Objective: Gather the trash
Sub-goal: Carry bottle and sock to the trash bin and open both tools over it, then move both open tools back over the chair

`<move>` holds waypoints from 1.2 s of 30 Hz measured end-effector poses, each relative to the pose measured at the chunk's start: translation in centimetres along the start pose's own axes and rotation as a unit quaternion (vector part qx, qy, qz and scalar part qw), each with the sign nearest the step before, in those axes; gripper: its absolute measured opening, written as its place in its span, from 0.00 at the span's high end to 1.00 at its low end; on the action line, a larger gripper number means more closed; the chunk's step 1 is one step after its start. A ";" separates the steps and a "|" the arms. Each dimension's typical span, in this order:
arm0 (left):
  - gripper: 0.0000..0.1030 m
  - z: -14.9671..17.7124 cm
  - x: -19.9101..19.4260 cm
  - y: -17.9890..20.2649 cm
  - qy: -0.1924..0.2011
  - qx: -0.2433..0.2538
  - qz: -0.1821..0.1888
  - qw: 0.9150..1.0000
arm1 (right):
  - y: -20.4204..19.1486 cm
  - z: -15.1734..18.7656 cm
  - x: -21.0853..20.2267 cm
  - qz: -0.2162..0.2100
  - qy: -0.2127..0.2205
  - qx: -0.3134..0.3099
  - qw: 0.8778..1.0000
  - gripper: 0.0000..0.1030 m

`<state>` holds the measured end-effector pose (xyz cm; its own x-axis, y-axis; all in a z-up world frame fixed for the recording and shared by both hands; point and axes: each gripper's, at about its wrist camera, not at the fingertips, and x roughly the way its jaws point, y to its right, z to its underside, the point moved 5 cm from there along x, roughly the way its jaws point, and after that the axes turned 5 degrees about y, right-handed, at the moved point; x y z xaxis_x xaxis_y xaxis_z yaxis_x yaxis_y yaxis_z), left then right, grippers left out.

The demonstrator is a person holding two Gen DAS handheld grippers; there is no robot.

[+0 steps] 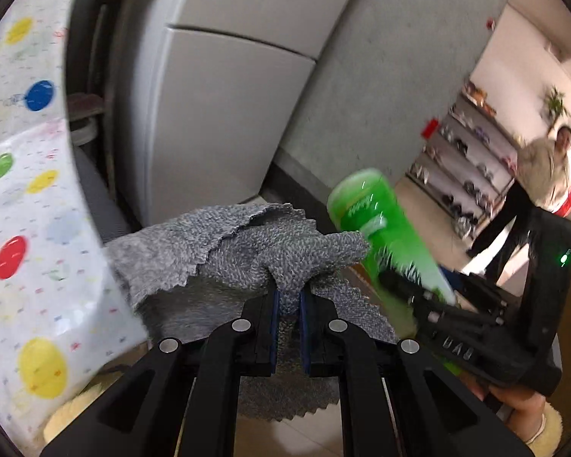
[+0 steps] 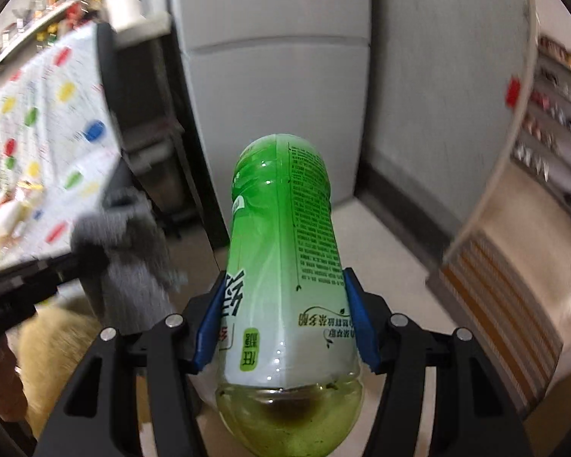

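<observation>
My left gripper (image 1: 288, 297) is shut on a grey cloth (image 1: 224, 251) that drapes over and below its fingers, held in the air beside the table edge. My right gripper (image 2: 285, 297) is shut on a green plastic bottle (image 2: 281, 251), which points away from the camera with a little liquid in its near end. In the left wrist view the bottle (image 1: 373, 221) and the right gripper (image 1: 399, 285) are just to the right of the cloth. In the right wrist view the cloth (image 2: 133, 251) hangs at the left.
A table with a balloon-print cover (image 1: 26, 198) is at the left, with small items on it (image 2: 7, 221). A grey fridge (image 1: 224, 106) and a grey wall (image 1: 380, 87) stand ahead. A person (image 1: 540, 175) stands by shelves (image 1: 472, 144) at the right. Tiled floor (image 2: 392, 251) lies below.
</observation>
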<state>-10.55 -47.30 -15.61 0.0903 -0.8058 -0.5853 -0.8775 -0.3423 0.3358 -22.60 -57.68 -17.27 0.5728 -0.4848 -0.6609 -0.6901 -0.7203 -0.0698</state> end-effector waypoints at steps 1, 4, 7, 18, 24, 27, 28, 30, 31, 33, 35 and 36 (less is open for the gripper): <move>0.90 0.1 0.7 -0.1 -0.006 0.006 -0.007 1.000 | 0.2 0.7 0.7 0.002 -0.011 0.005 1.000 0.44; 0.90 0.9 2.4 -0.2 -0.026 0.018 -0.024 0.999 | 0.8 2.2 2.8 0.006 -0.036 0.011 0.999 0.44; 0.90 1.8 3.5 -0.5 -0.047 0.025 -0.027 0.998 | 1.1 3.0 4.5 0.002 -0.051 0.023 0.998 0.44; 0.49 2.4 4.5 -1.7 -0.073 0.021 -0.023 0.997 | 1.2 3.1 7.4 -0.011 -0.076 0.057 0.995 0.34; 0.46 1.7 2.2 -2.4 -0.054 0.017 -0.012 0.998 | 0.2 1.1 4.8 -0.007 -0.045 0.044 0.998 0.34; 0.46 1.2 -0.2 -3.0 -0.038 0.010 -0.004 0.999 | -1.4 -0.3 2.6 -0.014 -0.021 0.029 0.999 0.34; 0.46 0.8 -1.6 -3.5 -0.027 0.008 -0.007 1.000 | -2.2 -0.8 1.7 -0.020 -0.012 0.023 0.999 0.34; 0.46 0.2 -4.0 -4.6 -0.010 0.008 -0.020 1.000 | -3.9 -1.8 0.3 -0.032 0.005 0.008 0.999 0.34; 0.46 0.0 -4.9 -5.2 -0.002 0.009 -0.027 1.000 | -4.9 -2.4 -0.5 -0.039 0.013 -0.003 0.999 0.34; 0.46 -0.3 -7.9 -7.0 0.016 0.014 -0.066 0.998 | -7.5 -3.6 -2.0 -0.058 0.032 -0.026 0.997 0.34; 0.46 -0.2 -10.6 -8.9 0.031 0.012 -0.097 0.995 | -10.7 -4.6 -3.4 -0.084 0.046 -0.051 0.994 0.34; 0.46 0.0 -12.5 -10.6 0.039 0.007 -0.129 0.991 | -12.0 -4.9 -3.8 -0.094 0.051 -0.061 0.992 0.34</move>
<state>-2.38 -33.61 -11.80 0.3481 -0.7276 -0.5911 -0.8270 -0.5353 0.1720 -14.36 -49.62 -10.24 0.7323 -0.3797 -0.5653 -0.5115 -0.8547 -0.0885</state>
